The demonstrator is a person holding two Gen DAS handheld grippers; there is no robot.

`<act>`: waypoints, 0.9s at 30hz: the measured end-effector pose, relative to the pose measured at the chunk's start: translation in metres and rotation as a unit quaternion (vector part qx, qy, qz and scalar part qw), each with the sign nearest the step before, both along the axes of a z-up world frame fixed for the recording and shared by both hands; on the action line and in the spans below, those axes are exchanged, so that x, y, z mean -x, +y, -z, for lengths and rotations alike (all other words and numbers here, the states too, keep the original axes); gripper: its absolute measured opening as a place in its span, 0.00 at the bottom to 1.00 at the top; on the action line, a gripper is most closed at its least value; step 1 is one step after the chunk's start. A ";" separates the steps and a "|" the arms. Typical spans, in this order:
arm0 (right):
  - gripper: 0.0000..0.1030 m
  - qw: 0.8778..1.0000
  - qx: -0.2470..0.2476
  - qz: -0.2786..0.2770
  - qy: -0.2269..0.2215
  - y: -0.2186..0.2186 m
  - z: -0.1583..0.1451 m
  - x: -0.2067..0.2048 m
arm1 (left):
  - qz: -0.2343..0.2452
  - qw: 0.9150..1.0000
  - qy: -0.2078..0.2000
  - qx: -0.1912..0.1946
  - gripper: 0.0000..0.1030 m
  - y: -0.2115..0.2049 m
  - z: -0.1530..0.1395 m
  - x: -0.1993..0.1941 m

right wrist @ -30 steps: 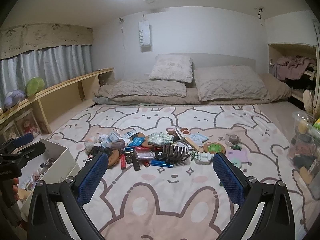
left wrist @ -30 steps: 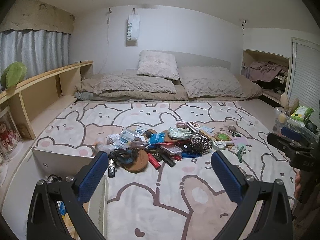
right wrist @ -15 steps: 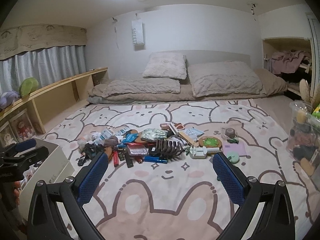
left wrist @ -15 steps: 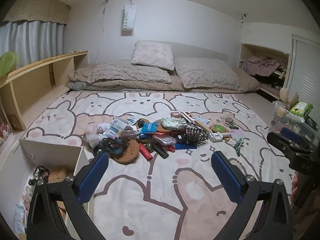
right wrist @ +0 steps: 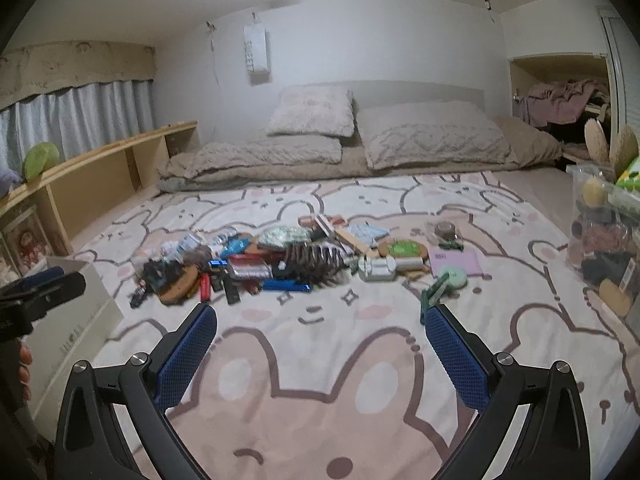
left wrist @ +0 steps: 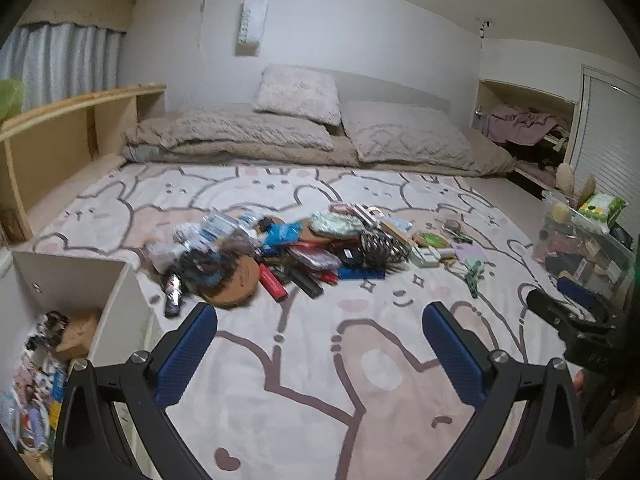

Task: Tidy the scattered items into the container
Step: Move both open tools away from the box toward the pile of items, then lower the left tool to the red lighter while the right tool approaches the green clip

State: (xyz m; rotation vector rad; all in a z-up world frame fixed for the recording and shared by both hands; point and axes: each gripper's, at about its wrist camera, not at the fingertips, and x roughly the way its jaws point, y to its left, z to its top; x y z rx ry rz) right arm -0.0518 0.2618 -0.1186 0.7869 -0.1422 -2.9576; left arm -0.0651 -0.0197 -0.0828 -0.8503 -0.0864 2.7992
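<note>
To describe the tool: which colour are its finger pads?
Blue, on black arms; the right wrist view shows the pads best.

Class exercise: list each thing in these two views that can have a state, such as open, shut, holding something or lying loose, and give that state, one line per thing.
left gripper: open, holding nothing.
right gripper: open, holding nothing.
white box: open at the top, some items already inside.
pile of small items: lying loose on the blanket, not yet collected.
clear bin: at the right edge, filled with things.
curtain: drawn shut.
pillows: lying at the bed's head.

Pink-and-white bunny-print blanket (brown outlines), beige pillows, white container.
</note>
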 end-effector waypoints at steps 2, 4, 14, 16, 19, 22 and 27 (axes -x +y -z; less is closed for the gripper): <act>1.00 1.000 -0.002 0.003 -0.009 0.001 0.008 0.001 | 0.000 1.000 -0.012 -0.007 1.00 0.001 0.007 0.003; 1.00 1.000 -0.001 0.005 -0.016 0.003 0.015 0.002 | -0.001 1.000 -0.022 -0.012 1.00 0.000 0.015 0.006; 1.00 0.998 0.021 0.028 -0.059 0.013 0.045 0.012 | 0.007 0.999 -0.045 -0.006 1.00 0.003 0.043 0.012; 1.00 0.997 0.025 0.033 -0.058 0.015 0.049 0.013 | 0.010 0.998 -0.054 -0.013 1.00 0.003 0.048 0.015; 1.00 0.997 0.025 0.038 -0.060 0.017 0.054 0.015 | 0.014 0.998 -0.062 -0.018 1.00 0.005 0.055 0.018; 1.00 0.996 0.028 0.043 -0.070 0.019 0.061 0.021 | 0.018 0.997 -0.068 -0.023 1.00 0.007 0.062 0.023; 1.00 0.991 0.038 0.050 -0.117 0.027 0.079 0.034 | 0.017 0.995 -0.091 -0.032 1.00 0.004 0.075 0.033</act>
